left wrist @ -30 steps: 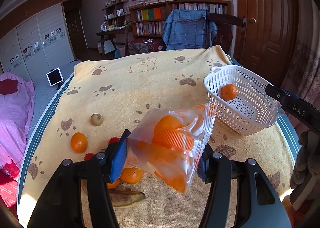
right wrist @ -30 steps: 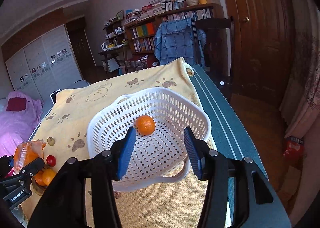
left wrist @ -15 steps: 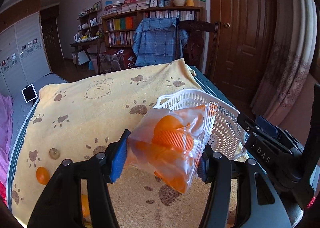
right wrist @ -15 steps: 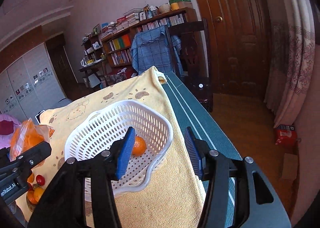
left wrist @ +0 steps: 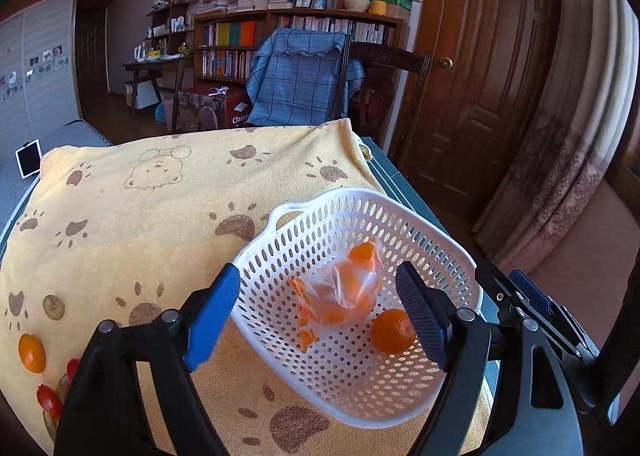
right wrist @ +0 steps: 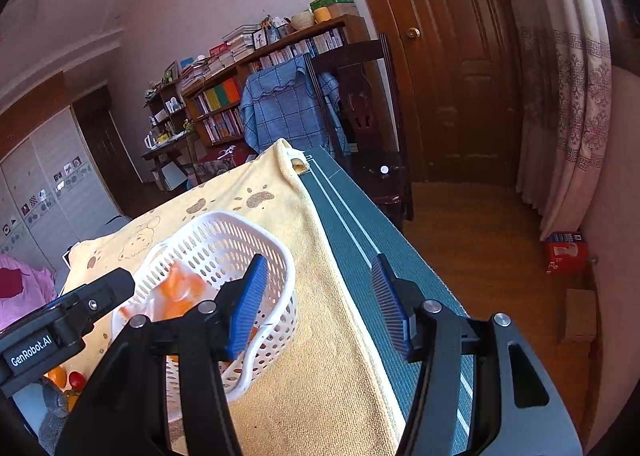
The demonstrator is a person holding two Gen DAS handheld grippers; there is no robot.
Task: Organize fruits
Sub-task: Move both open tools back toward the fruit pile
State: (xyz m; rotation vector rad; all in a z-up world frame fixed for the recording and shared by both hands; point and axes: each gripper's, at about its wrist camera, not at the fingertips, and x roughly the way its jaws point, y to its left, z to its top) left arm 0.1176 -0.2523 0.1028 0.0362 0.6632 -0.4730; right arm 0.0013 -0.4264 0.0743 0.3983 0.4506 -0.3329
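Note:
A white perforated basket (left wrist: 340, 194) stands on the yellow paw-print cloth (left wrist: 160, 216) near the table's right edge. Inside it lie a clear plastic bag of oranges (left wrist: 340, 292) and one loose orange (left wrist: 392, 330). My left gripper (left wrist: 316, 270) hovers over the basket, its jaws opening, the pads apart from the bag below. My right gripper (right wrist: 319, 262) is open and holds nothing. It hangs just right of the basket (right wrist: 240, 216), over the cloth and the green table edge. The bag (right wrist: 180, 288) shows through the basket wall.
On the cloth at the left lie an orange (left wrist: 31, 352), a small brownish round fruit (left wrist: 54, 306) and red cherry tomatoes (left wrist: 50, 400). A chair draped in blue cloth (left wrist: 300, 76) stands behind the table. The table's green edge (right wrist: 360, 240) drops to wooden floor on the right.
The bag of oranges has left my left gripper's jaws and now lies in the basket. The left gripper swung right over the basket. The right gripper's view turned right, off the basket.

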